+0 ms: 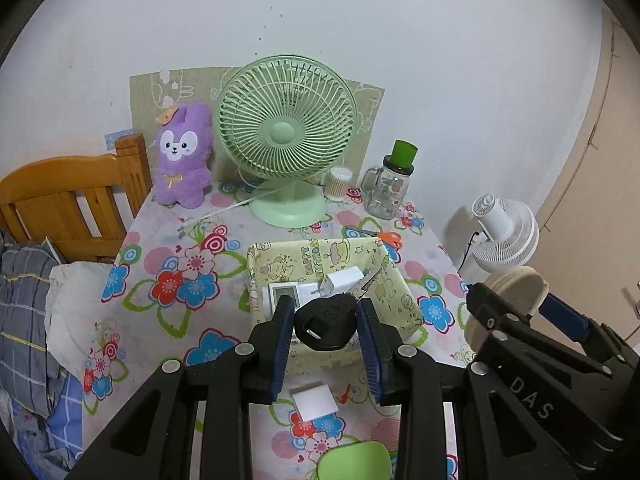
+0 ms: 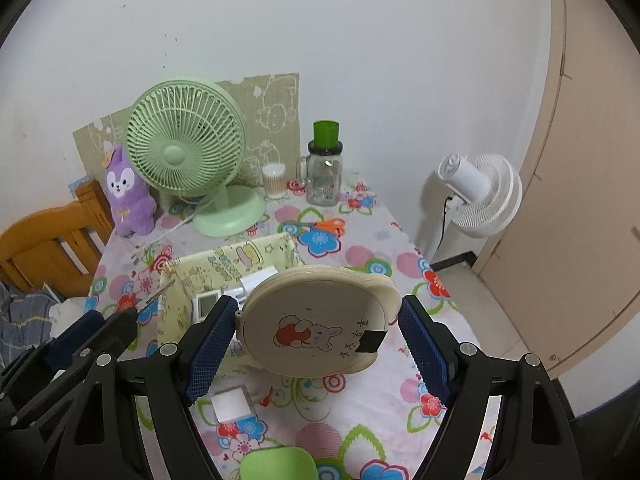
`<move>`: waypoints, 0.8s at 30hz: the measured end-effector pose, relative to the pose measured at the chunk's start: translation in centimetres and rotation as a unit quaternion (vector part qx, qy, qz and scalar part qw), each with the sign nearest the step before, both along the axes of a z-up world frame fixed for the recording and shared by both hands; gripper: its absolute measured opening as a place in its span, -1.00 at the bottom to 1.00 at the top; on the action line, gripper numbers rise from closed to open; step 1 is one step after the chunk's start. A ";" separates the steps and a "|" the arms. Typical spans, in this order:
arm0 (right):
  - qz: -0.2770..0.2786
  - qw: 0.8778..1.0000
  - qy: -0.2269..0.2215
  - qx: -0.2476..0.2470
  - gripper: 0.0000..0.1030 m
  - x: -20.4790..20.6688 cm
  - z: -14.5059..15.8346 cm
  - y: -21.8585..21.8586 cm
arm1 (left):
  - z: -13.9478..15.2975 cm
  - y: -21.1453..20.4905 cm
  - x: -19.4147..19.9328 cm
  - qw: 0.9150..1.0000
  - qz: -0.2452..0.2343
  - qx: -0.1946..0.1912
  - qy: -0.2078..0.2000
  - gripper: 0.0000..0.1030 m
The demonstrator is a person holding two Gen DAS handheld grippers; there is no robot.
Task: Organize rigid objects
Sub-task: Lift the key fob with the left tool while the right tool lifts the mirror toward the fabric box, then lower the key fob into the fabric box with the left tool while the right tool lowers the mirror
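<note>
My left gripper (image 1: 325, 314) is shut on a black-headed key (image 1: 326, 326), whose metal blade (image 1: 366, 284) points up and right over the yellow cartoon-print box (image 1: 320, 252). The box holds a white digital display (image 1: 282, 294) and a white plug (image 1: 344, 278). My right gripper (image 2: 318, 310) is shut on a round cream case with a bunny picture (image 2: 316, 320), held above the table just right of the box (image 2: 232, 260). The left wrist view shows that case (image 1: 516, 288) edge-on at the right. The left gripper (image 2: 114, 320) appears at the lower left of the right wrist view.
On the floral tablecloth (image 1: 168, 264) lie a white adapter (image 1: 314, 402), a green lid-like thing (image 1: 354, 462) and orange scissors (image 1: 386, 237). At the back stand a green fan (image 1: 286, 136), purple plush (image 1: 182, 160), swab jar (image 1: 340, 184) and glass mug (image 1: 388, 188). A white floor fan (image 2: 480, 196) stands right, a bed frame (image 1: 68, 196) left.
</note>
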State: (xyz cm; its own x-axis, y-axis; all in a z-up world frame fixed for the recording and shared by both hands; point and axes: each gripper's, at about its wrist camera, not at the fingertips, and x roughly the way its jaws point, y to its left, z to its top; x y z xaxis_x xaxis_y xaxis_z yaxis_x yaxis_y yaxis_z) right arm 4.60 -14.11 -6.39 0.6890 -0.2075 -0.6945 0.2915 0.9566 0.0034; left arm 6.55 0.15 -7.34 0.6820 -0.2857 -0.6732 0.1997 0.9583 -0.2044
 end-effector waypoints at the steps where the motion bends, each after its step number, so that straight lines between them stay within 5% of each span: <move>1: -0.001 1.000 -0.001 0.001 0.61 0.1 0.1 0.0 | 0.1 0.1 0.1 1.000 -0.001 0.000 -0.001 -0.38; 24: 0.035 0.999 0.019 0.013 0.61 6.7 -1.9 -1.5 | -1.7 -1.6 5.5 0.999 0.025 0.028 0.023 -0.38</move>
